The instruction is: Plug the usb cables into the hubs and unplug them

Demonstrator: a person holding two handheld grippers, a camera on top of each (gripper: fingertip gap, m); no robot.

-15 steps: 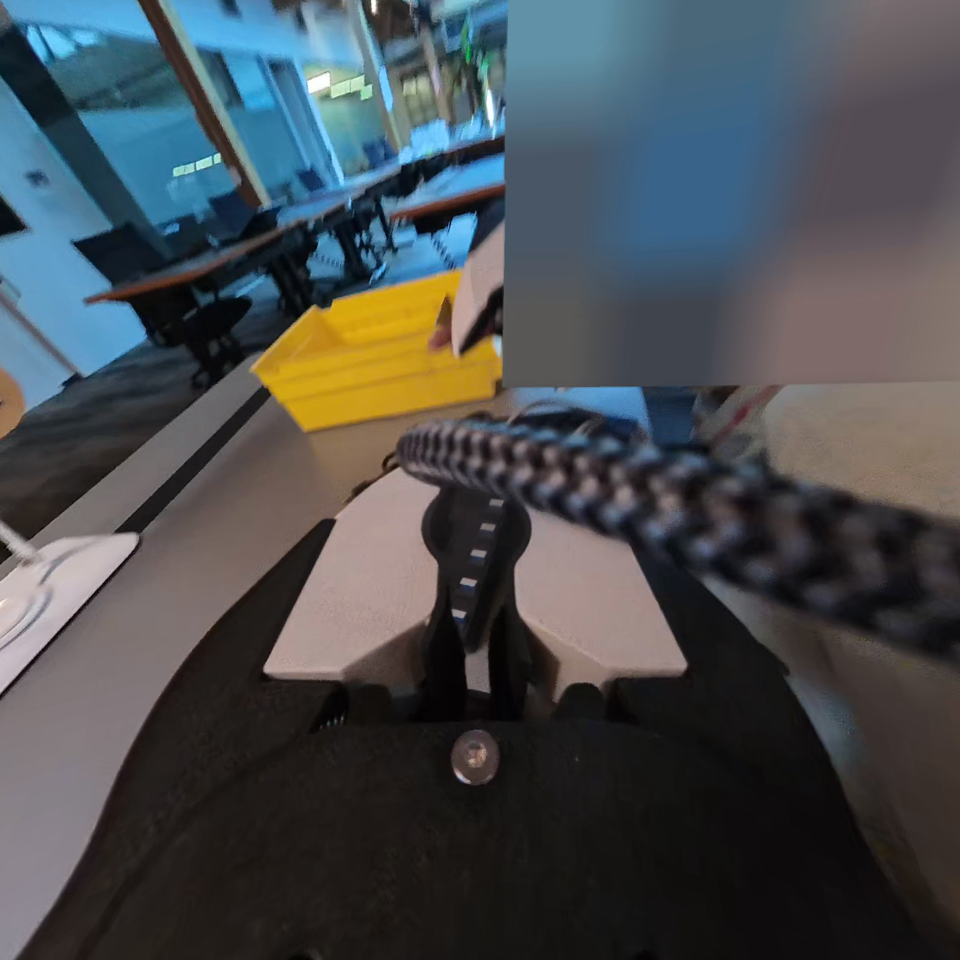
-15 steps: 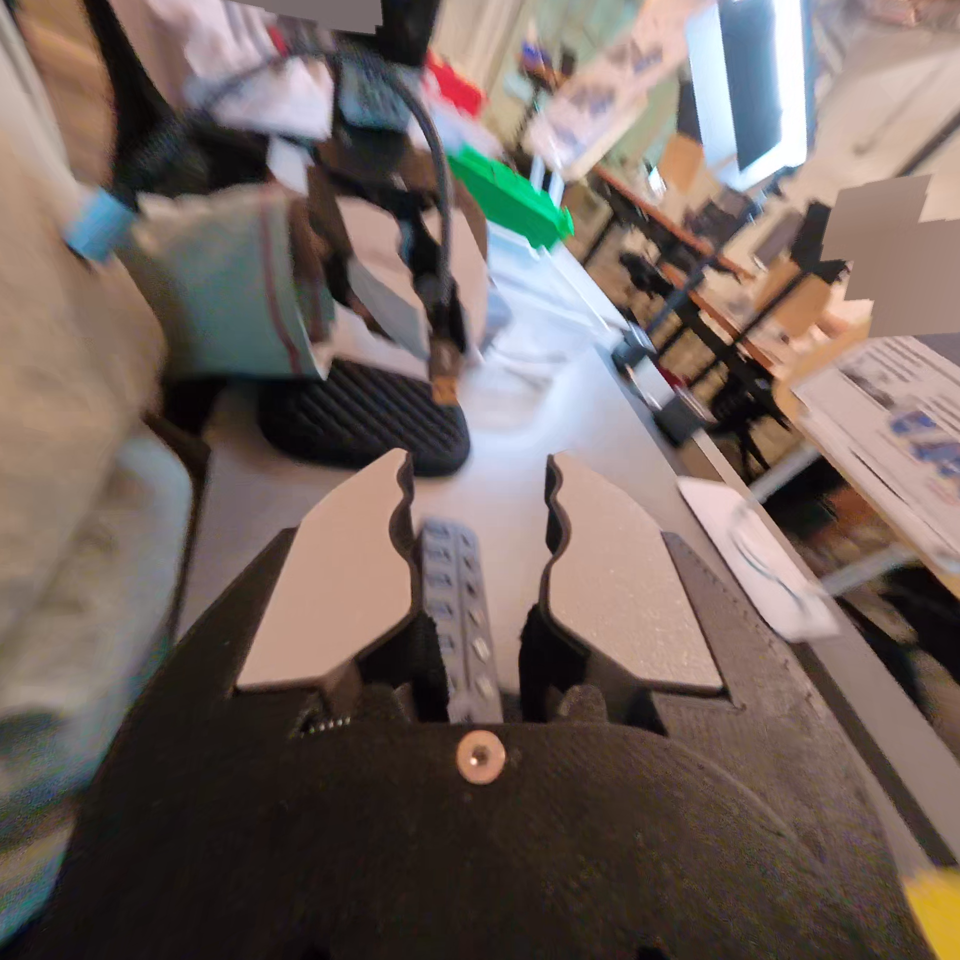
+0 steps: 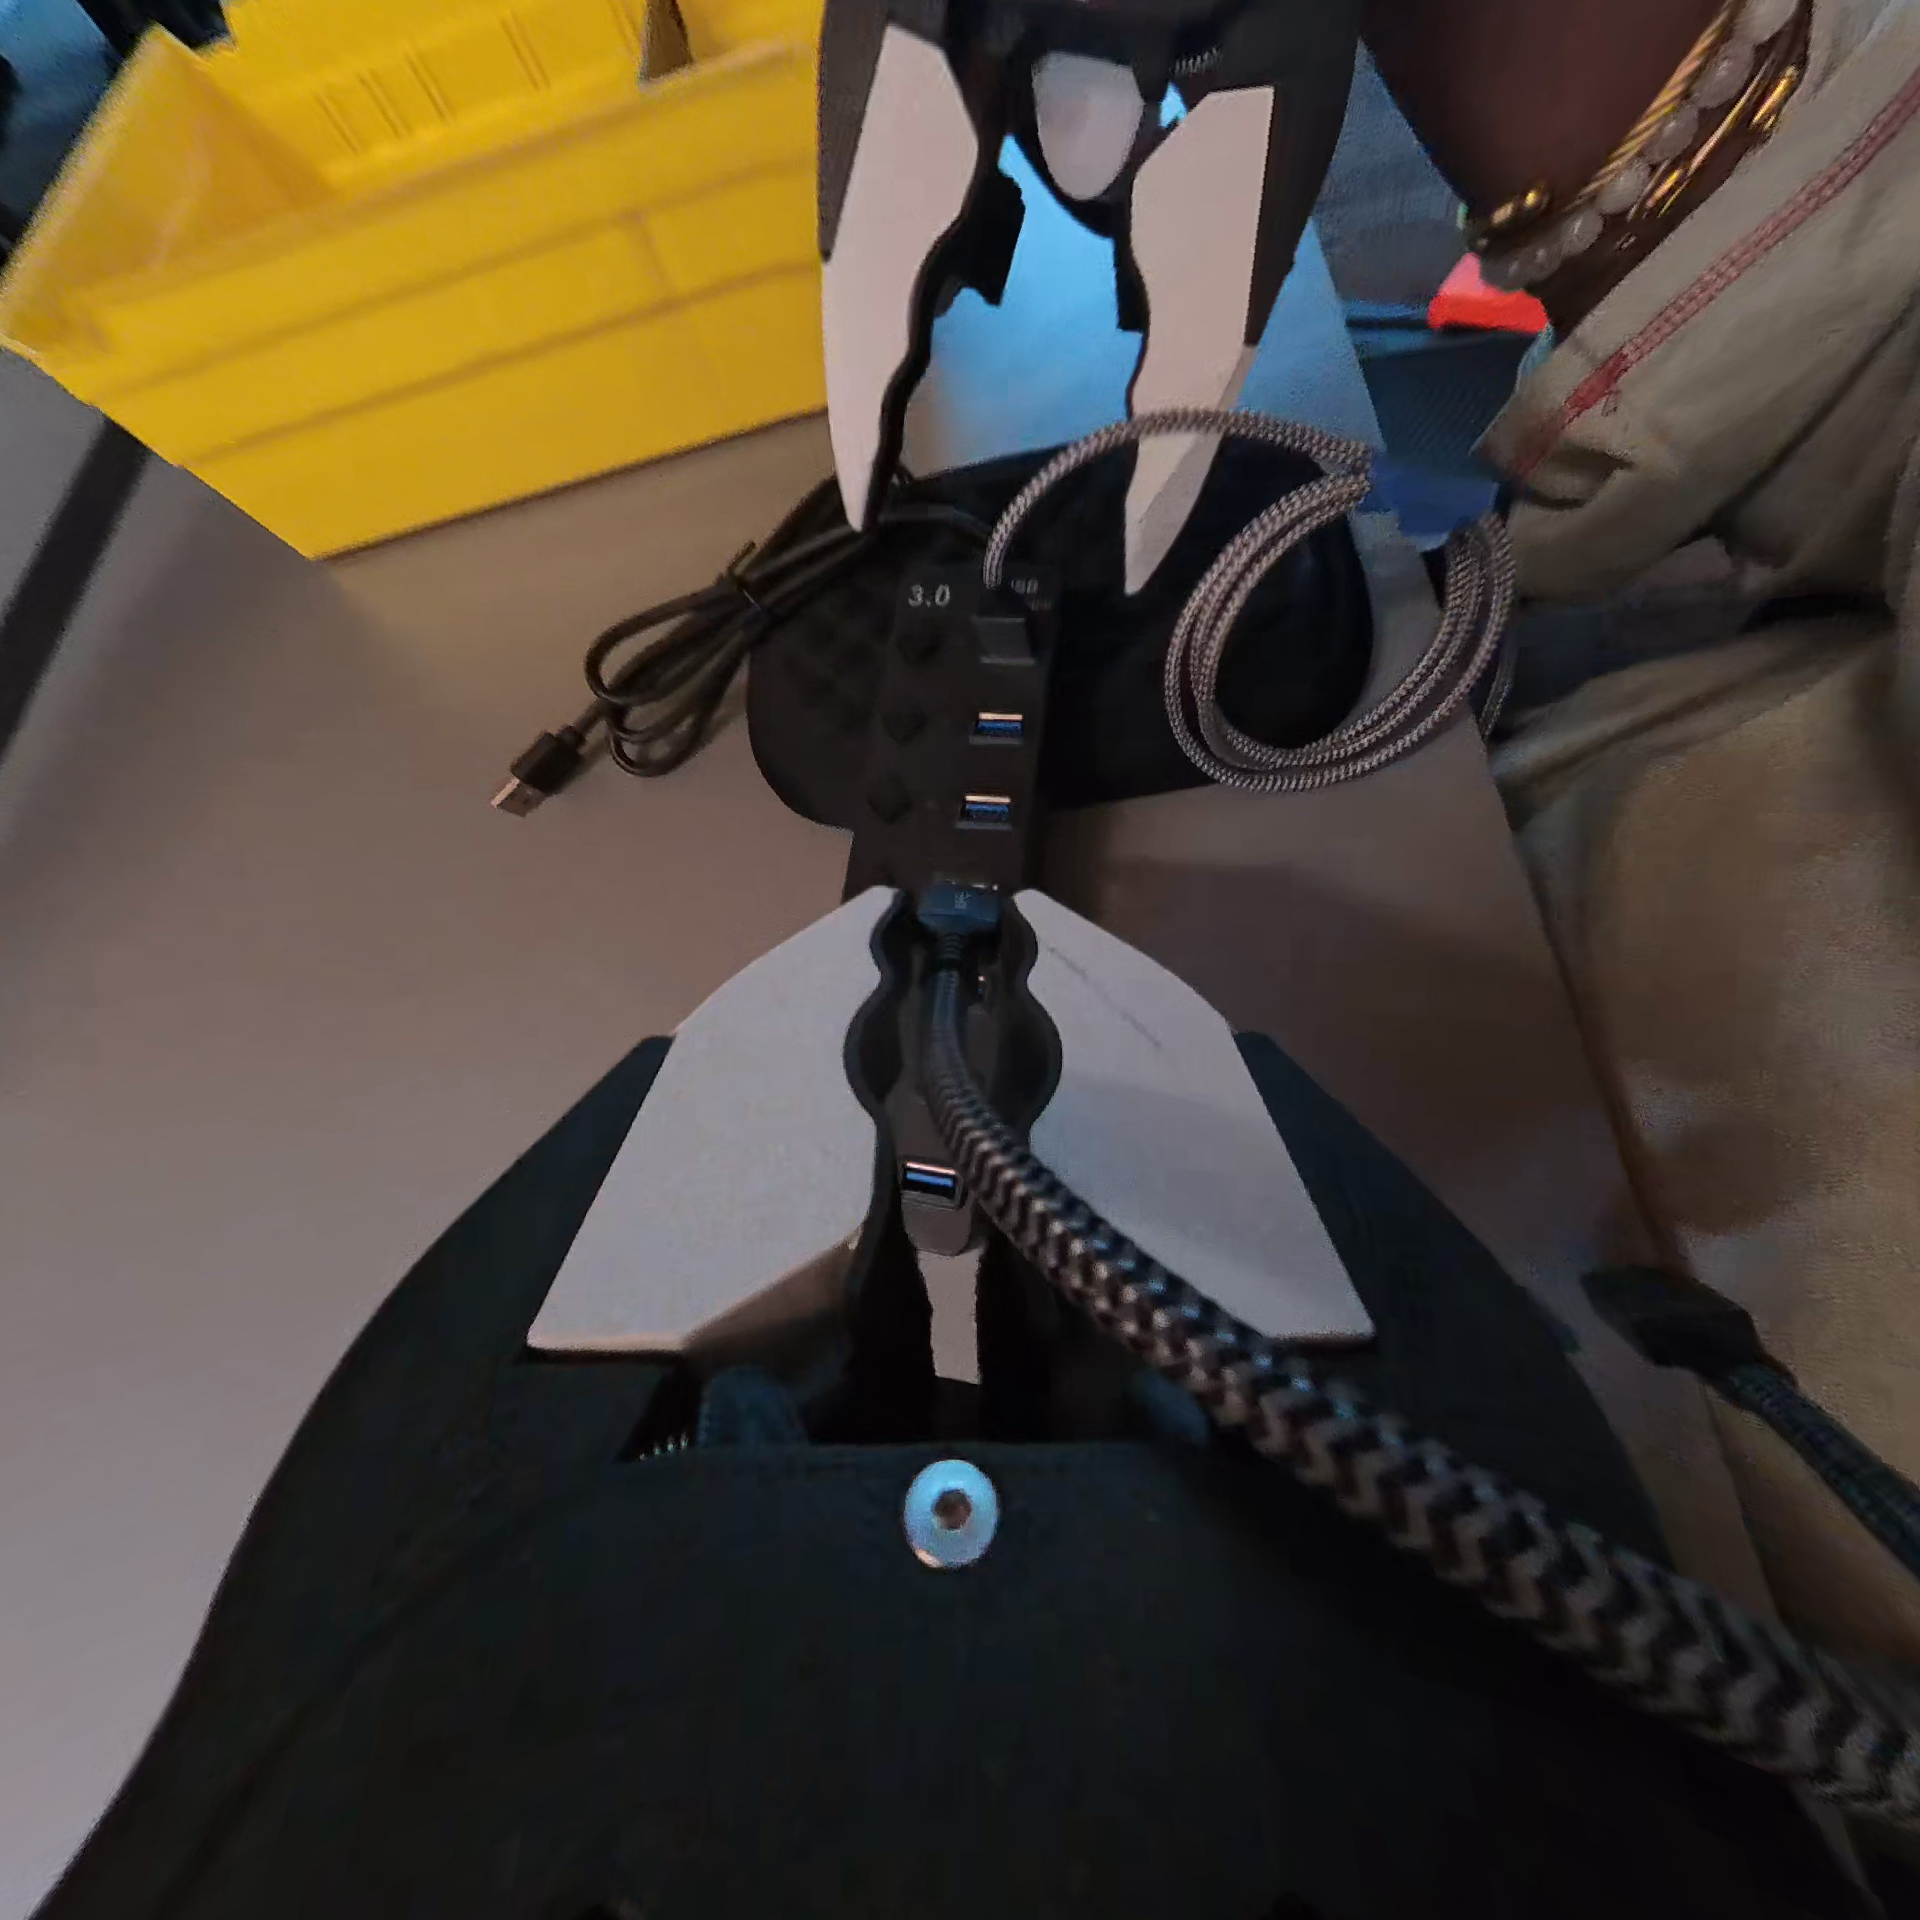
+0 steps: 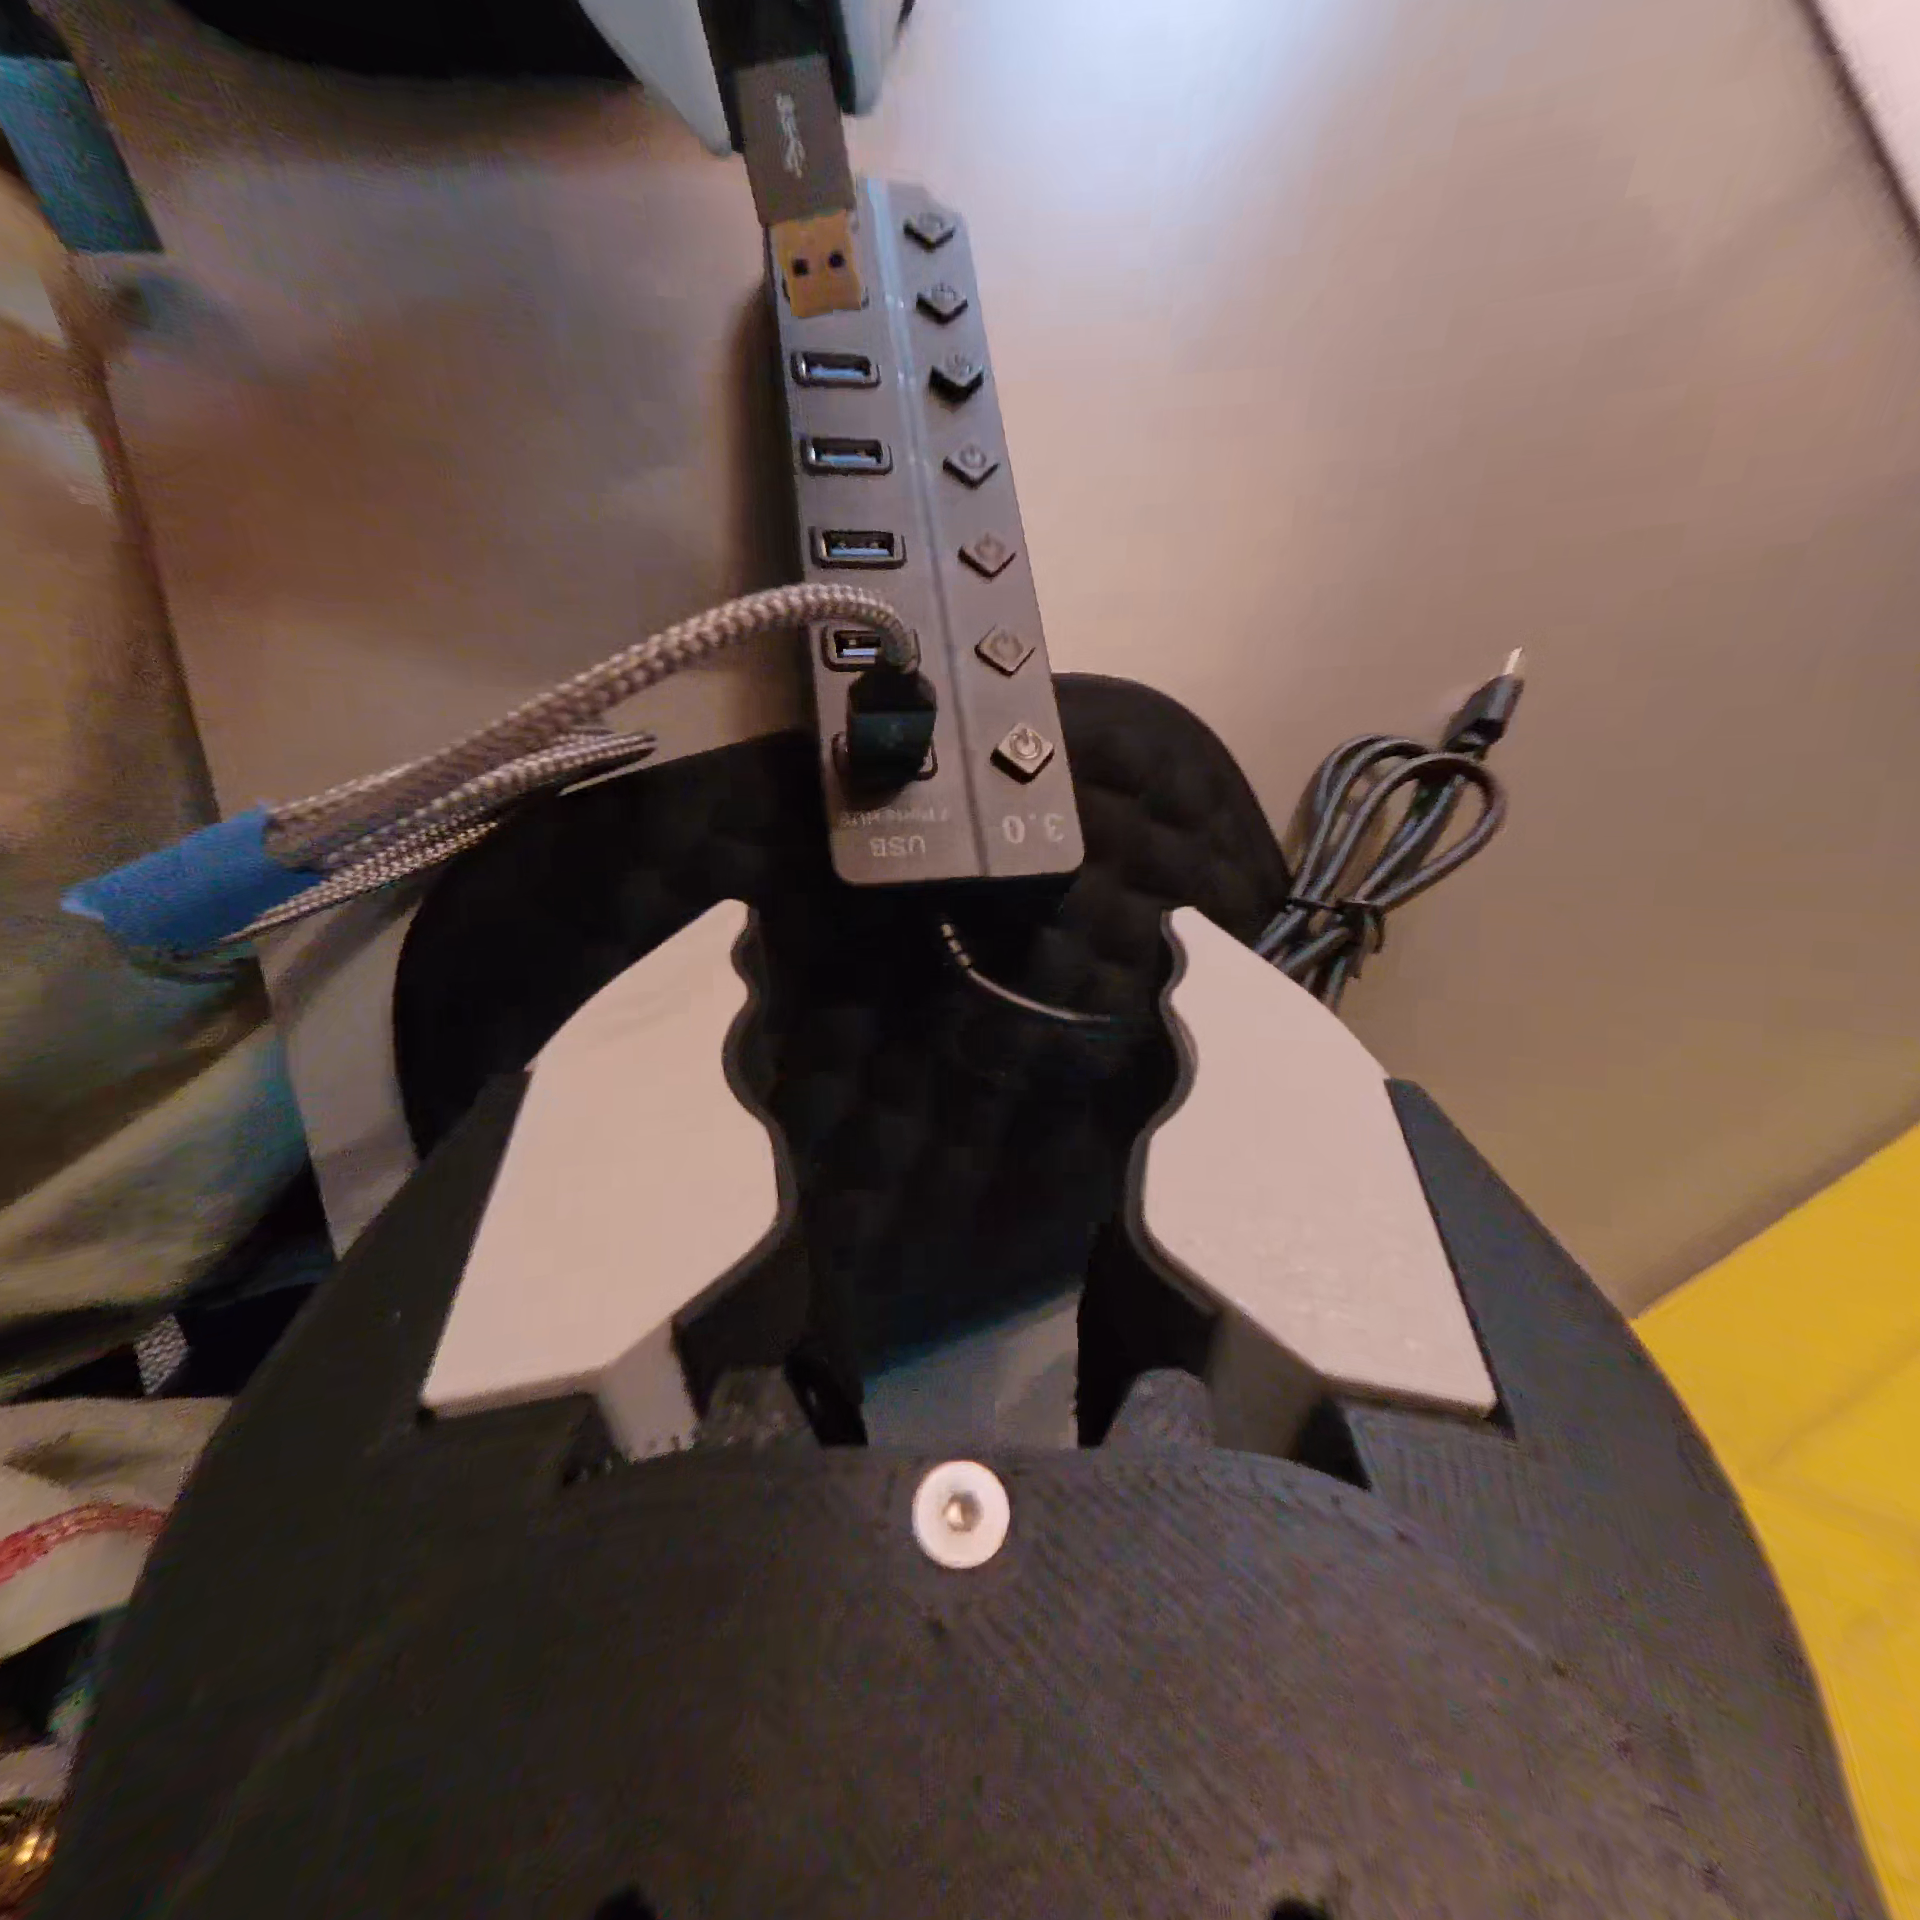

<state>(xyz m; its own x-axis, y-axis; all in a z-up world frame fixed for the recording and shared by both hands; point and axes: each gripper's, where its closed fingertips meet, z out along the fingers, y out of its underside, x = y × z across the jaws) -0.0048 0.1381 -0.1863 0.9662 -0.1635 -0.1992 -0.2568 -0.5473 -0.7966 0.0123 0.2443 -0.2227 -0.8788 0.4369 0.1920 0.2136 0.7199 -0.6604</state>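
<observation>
A black USB hub (image 3: 935, 717) with a row of ports lies on the grey table, one end on a black pad (image 4: 623, 935). My left gripper (image 3: 956, 914) is shut on the grey plug (image 4: 800, 135) of a braided cable (image 3: 1299, 1403). The plug's metal tip shows bare over the hub's (image 4: 935, 520) far-end ports. My right gripper (image 4: 961, 925) is open and empty over the pad, just short of the hub's labelled end. It also shows in the left wrist view (image 3: 1003, 530). A second braided cable's black plug (image 4: 888, 727) sits in a port near that end.
The second cable's coil (image 3: 1351, 675), bound with blue tape (image 4: 187, 883), lies beside the hub. A thin black cable (image 3: 686, 665) lies bundled on the table. A yellow bin (image 3: 416, 312) stands behind. A person's wrist with a bead bracelet (image 3: 1621, 187) and beige clothing are close by. The grippers' ends are close to 12 centimeters from one another. From the right gripper's tips to the black USB hub (image 3: 935, 717) is close to 5 centimeters. My right wrist view (image 4: 959, 646) looks at it from another angle.
Both grippers have tipped down from looking across the room to pointing at the hub. The right gripper's jaws stand wider, and the hub now lies beyond its tips instead of between its fingers.
</observation>
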